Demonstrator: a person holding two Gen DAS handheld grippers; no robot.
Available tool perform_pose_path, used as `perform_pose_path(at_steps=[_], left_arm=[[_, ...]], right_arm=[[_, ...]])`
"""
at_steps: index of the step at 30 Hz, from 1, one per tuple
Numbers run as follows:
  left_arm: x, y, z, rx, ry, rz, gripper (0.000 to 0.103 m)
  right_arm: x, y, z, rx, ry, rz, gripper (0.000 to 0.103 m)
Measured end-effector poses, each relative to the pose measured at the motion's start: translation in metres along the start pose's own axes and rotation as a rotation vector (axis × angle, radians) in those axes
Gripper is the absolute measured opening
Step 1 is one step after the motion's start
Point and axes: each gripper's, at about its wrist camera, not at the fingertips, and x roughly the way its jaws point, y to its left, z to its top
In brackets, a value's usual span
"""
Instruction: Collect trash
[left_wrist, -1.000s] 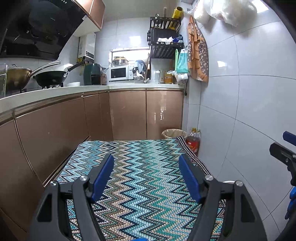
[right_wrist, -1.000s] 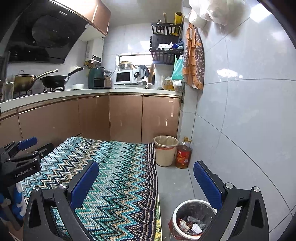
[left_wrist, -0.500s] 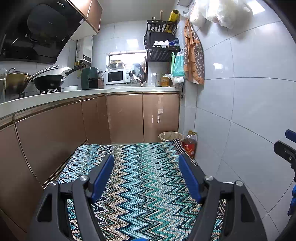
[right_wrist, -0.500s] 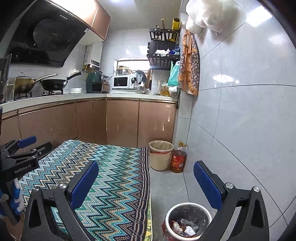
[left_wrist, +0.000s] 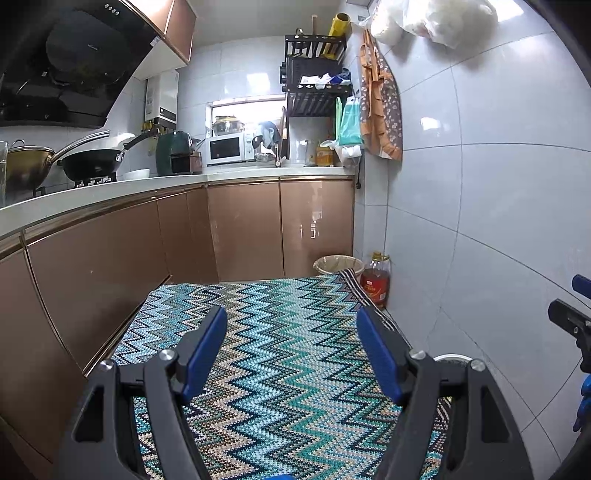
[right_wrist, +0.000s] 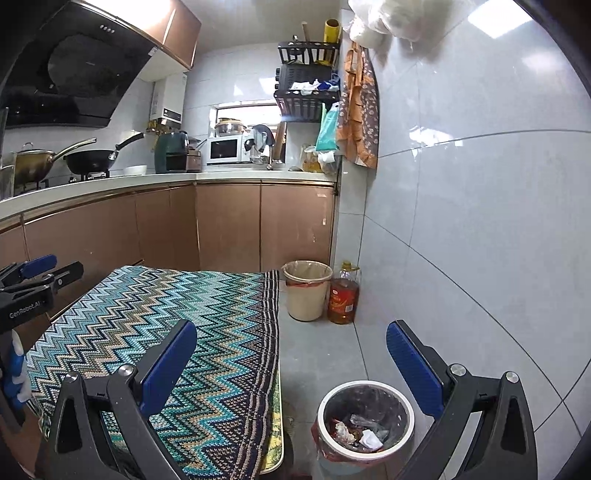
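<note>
A white bin (right_wrist: 365, 424) with a red liner stands on the grey floor, with crumpled trash (right_wrist: 360, 434) inside. My right gripper (right_wrist: 291, 354) is open and empty, above and just behind the bin. My left gripper (left_wrist: 291, 343) is open and empty over the zigzag cloth (left_wrist: 280, 354). The bin's rim (left_wrist: 451, 357) peeks out behind its right finger. A beige bin (right_wrist: 307, 290) with a liner stands by the cabinets.
A zigzag cloth covers a low table (right_wrist: 177, 347) left of the bin. A bottle of oil (right_wrist: 343, 293) stands beside the beige bin. Brown cabinets (right_wrist: 229, 225) run along the left and back. A tiled wall (right_wrist: 480, 240) is at the right.
Both views have tilted slightly upward and pulled back. The white bin now shows fuller in the right wrist view. Both grippers stay open.
</note>
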Motion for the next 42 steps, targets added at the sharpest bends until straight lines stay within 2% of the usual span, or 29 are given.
perform_pose_path(at_steps=[10,32,42], left_arm=[[-0.005,-0.004,0.001,0.023,-0.007,-0.005,0.071],[-0.014,-0.001,0.003,0.035,-0.038,0.039,0.071],[-0.028,0.003,0.014,0.095,-0.073,0.132,0.071]], right_arm=[[-0.003,-0.006,-0.002,0.029,-0.013,0.031,0.103],[-0.008,-0.003,0.001,0.032,-0.029,0.05,0.103],[-0.012,0.0,0.003,0.041,-0.045,0.064,0.103]])
